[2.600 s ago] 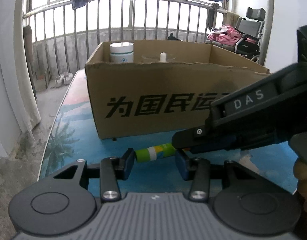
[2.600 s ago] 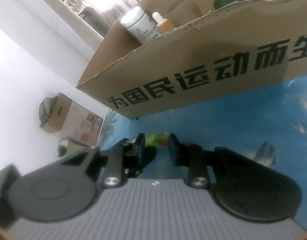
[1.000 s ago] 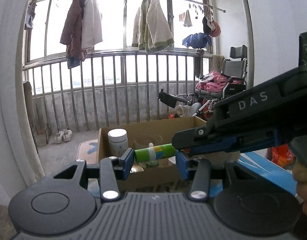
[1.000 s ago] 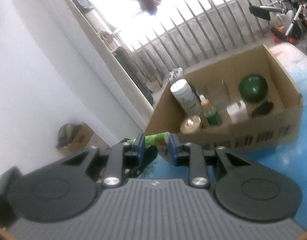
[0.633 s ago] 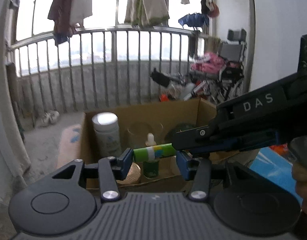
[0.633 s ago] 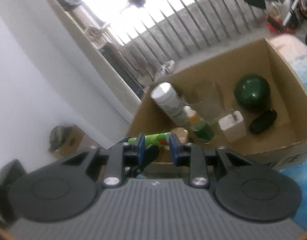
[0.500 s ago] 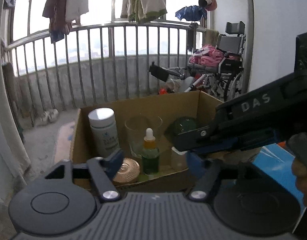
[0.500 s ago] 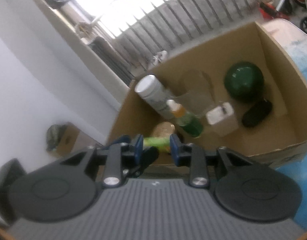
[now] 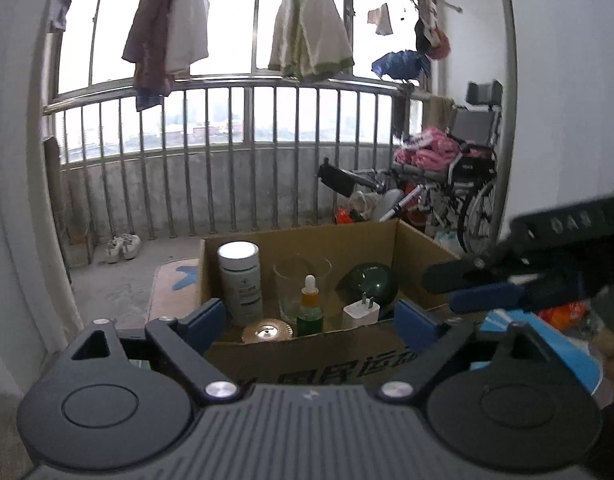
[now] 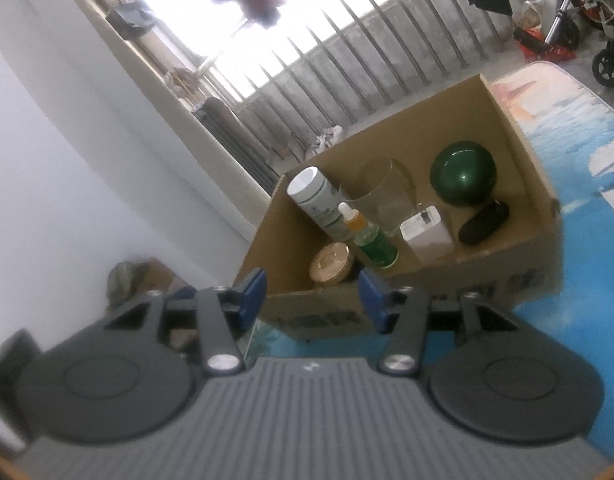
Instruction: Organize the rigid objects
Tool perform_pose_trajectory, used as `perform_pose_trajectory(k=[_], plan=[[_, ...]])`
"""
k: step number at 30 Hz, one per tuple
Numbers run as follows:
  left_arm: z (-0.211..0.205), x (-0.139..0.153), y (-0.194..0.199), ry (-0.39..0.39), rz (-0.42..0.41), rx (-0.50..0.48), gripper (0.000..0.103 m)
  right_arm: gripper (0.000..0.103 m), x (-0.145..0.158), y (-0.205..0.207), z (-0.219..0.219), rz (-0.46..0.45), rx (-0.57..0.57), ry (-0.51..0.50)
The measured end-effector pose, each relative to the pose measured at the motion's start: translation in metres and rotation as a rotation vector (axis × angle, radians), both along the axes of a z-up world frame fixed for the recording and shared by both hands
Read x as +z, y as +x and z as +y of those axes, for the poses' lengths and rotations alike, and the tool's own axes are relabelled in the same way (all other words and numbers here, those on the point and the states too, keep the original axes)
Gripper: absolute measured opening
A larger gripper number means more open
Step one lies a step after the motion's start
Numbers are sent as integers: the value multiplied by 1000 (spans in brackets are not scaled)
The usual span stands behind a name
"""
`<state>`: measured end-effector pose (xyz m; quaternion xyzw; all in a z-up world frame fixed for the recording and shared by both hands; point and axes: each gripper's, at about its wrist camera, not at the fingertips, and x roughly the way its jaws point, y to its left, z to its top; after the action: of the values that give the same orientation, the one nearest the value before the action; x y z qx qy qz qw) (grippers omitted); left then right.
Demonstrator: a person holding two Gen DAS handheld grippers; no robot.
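Both grippers, left [image 9: 313,320] & right [image 10: 313,292], just opened, empty; box [image 10: 407,148] ahead.

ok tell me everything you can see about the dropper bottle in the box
The dropper bottle is small, with a green body that looks like glass or plastic, an amber-orange neck and a white rubber-like bulb on top. It stands upright and closed near the front wall of the cardboard box, between the gold tin and the white charger, in front of the clear glass. Whether it touches its neighbours is unclear. No gripper holds it.

Barred balcony window [image 9: 235,128], hanging clothes [image 9: 311,40], wheelchair [image 9: 467,184]
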<state>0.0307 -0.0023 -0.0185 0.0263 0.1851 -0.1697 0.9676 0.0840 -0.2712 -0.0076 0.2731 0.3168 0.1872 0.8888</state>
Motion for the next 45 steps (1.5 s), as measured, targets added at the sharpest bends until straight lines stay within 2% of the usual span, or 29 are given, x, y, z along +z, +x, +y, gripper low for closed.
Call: perform_pose_trajectory(k=[3,8,10,14,19,27,30,32,36,38,42,45], plan=[[9,8,-9,-37,20,21,96,58,5,-23,-2,-19,9,4],[28,21,-16,-90,38,124,99,69,14,-52,3,-60,23,-12],[33,26,-20,-108,36,161,103,71,18,-61,8,-77,35,-36],[43,33,-27,-132,40,211,103,77,30,-77,15,-128,36,-104],[50,37,-34,-146,61,258,103,81,38,-94,17,-158,24,-148],[53,37,-35,-138,109,310,103,82,41,-106,17,-164,-9,-219],[51,37,-34,-120,123,325,103,86,41,-109,15,-170,-36,-253],[49,36,-33,-101,121,352,103,93,42,-111,15,-174,-59,-276],[45,35,-29,-58,133,414,103,95,42,-109,16,-165,-93,-311],[43,33,-29,-44,148,423,103,102,42,-107,17,-160,-104,-332],[35,29,-26,20,172,451,103,102,43,-107,21,-161,-127,-379],[23,24,-28,101,145,472,103,102,43,-105,24,-150,-149,-414]])
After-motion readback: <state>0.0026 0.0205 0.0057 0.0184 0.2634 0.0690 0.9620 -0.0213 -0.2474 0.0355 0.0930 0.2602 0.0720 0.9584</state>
